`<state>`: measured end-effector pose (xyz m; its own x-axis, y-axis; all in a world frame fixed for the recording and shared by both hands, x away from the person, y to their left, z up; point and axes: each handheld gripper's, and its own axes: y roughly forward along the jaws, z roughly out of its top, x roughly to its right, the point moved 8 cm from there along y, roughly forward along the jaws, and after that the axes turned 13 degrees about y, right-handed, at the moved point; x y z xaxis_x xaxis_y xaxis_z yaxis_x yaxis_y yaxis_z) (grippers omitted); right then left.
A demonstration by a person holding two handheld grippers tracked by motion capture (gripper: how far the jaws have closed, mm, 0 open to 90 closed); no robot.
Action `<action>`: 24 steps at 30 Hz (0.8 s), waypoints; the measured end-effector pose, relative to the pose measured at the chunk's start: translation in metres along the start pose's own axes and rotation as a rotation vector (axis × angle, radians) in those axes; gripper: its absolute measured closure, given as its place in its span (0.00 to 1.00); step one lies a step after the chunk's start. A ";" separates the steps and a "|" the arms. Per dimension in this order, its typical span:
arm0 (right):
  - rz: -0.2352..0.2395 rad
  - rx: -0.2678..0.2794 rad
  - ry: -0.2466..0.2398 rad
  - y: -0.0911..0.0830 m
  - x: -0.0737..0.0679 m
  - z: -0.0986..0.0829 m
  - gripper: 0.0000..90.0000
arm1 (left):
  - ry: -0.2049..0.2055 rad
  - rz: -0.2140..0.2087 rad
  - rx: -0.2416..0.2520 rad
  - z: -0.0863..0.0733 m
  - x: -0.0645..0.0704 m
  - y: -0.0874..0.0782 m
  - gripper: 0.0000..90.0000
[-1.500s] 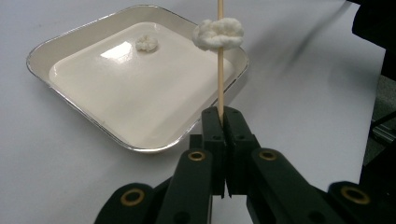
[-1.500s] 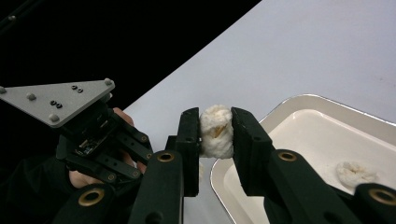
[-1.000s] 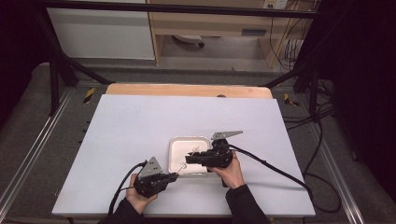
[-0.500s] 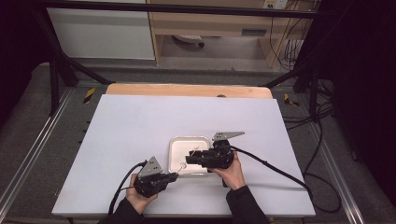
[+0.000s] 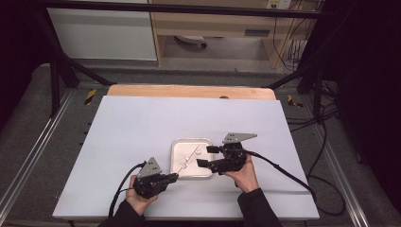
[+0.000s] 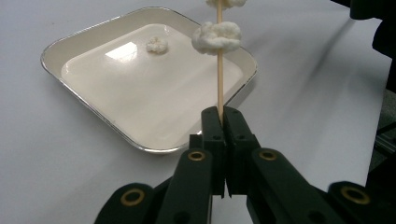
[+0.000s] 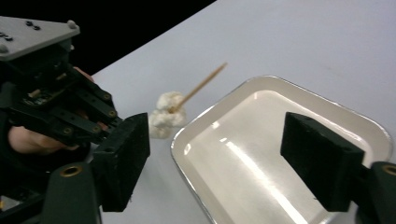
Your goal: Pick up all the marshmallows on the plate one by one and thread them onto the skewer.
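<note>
Over the near edge of the white tray (image 6: 84,49), the left gripper (image 6: 223,114) has its fingers clamped on a wooden skewer (image 6: 219,70) w/ white pieces (image 6: 217,37) threaded on it, held above the worktop (image 5: 142,123). One loose white piece (image 6: 157,45) lies inside the tray. Right gripper (image 7: 215,154) hovers over the tray w/ fingers spread wide, holding nothing.

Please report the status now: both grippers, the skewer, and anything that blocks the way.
Left gripper shut on skewer, two white pieces threaded. Right gripper open over tray, holding nothing. One loose piece in tray. Nothing in the way.
</note>
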<state>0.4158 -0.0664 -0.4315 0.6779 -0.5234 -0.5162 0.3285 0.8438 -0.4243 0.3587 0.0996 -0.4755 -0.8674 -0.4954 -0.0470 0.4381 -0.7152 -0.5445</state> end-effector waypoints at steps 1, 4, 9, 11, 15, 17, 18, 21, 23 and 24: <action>-0.011 0.002 -0.003 -0.001 0.003 -0.001 0.23 | -0.001 0.003 0.000 0.000 0.000 0.000 0.99; -0.053 0.001 0.002 -0.004 0.011 -0.003 0.18 | -0.008 0.005 0.004 0.000 -0.001 -0.001 0.99; -0.107 -0.011 0.003 -0.007 0.024 -0.007 0.11 | -0.011 0.006 0.004 0.000 -0.003 -0.002 0.98; -0.120 -0.021 -0.003 -0.006 0.029 -0.008 0.09 | -0.013 0.005 0.006 0.000 -0.003 -0.002 0.98; -0.148 -0.040 -0.013 -0.003 0.035 -0.010 0.07 | -0.016 0.005 0.009 0.000 -0.003 -0.002 0.99; -0.149 -0.033 -0.016 -0.002 0.036 -0.009 0.06 | -0.017 0.006 0.011 0.000 -0.004 -0.003 0.98; -0.149 -0.028 -0.016 -0.001 0.036 -0.008 0.05 | -0.015 0.007 0.012 0.001 -0.004 -0.004 0.98; -0.169 -0.017 -0.017 0.001 0.040 -0.005 0.04 | -0.019 0.011 0.020 0.002 -0.005 -0.006 0.98; -0.177 -0.021 -0.016 0.004 0.042 -0.004 0.03 | -0.021 0.011 0.022 0.002 -0.005 -0.006 0.99; -0.177 -0.023 -0.014 0.006 0.042 -0.003 0.03 | -0.022 0.010 0.022 0.002 -0.006 -0.006 0.99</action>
<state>0.4440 -0.0835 -0.4580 0.6199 -0.6617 -0.4217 0.4284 0.7357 -0.5246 0.3615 0.1061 -0.4701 -0.8574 -0.5135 -0.0338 0.4524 -0.7207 -0.5253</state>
